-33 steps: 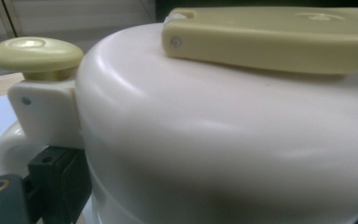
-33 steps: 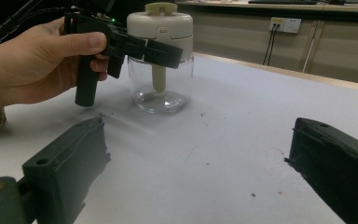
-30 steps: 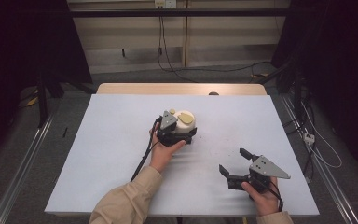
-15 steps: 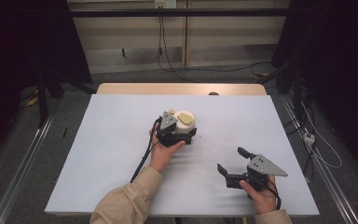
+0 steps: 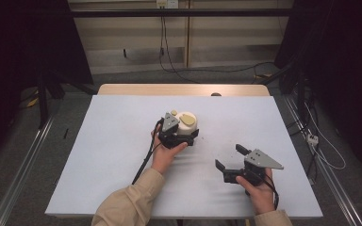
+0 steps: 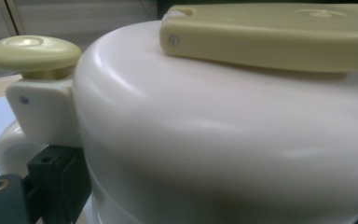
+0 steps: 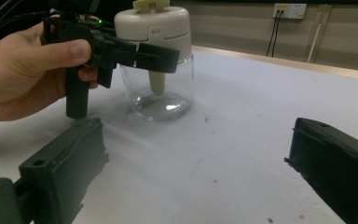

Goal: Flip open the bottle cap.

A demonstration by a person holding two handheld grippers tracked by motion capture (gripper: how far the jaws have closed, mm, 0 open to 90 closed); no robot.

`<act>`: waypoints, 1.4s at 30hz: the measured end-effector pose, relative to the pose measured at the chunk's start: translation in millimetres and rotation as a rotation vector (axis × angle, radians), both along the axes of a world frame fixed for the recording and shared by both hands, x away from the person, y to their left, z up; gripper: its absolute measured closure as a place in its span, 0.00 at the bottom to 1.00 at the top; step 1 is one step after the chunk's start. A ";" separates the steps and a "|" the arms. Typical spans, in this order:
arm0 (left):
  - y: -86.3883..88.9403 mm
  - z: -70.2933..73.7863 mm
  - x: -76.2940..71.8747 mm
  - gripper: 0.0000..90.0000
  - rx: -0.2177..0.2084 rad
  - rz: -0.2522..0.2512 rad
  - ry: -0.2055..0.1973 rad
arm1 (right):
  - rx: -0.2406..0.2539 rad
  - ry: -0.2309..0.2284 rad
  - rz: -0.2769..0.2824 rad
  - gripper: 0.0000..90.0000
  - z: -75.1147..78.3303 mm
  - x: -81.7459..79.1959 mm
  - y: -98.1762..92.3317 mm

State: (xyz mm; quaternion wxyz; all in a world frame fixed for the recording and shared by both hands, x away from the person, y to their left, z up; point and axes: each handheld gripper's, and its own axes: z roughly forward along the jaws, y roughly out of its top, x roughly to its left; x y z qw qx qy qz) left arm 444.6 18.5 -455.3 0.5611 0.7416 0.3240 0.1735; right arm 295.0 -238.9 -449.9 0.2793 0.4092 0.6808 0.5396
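Left gripper (image 5: 185, 136) is sitting near the middle of the white table (image 5: 113, 141), its jaws closing around a small jar (image 5: 186, 123); the person's left hand (image 5: 162, 153) is gripping its handle from the near side. From the right gripper view, one black jaw is crossing the front of the jar just under the cream lid (image 7: 153, 23), pressing against the clear glass body (image 7: 161, 95). From the left gripper view, the lid's cream dome is bulging close against the camera, with a pale yellow-green flap (image 6: 270, 35) lying flat on top and a round button (image 6: 31, 52) of the same colour sticking out at one side. A jaw is showing at the lower left of that view, beside the lid's wall.

Jar is standing upright on the table, slightly far of centre. A cream stem is hanging down inside the glass from the lid.

Right gripper (image 5: 231, 157) is hovering low over the near right part of the table, well apart from the jar, jaws spread wide with nothing between them. Right hand (image 5: 259, 190) is holding it from below. Small dark specks (image 7: 209, 119) are lying scattered on the table surface between this gripper and the jar.
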 end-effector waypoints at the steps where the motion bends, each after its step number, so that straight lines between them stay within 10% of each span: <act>1: -0.1 0.0 -0.1 0.06 0.001 0.001 0.000 | 0.004 -0.001 -0.002 0.03 1.2 1.2 0.7; 34: -2.1 -1.6 -1.2 0.06 0.025 0.007 -0.014 | 0.057 0.083 0.003 0.05 23.9 35.7 26.6; 42: -3.0 -2.5 -1.6 0.05 0.030 0.009 -0.020 | 0.071 0.098 0.041 0.24 27.3 40.4 28.5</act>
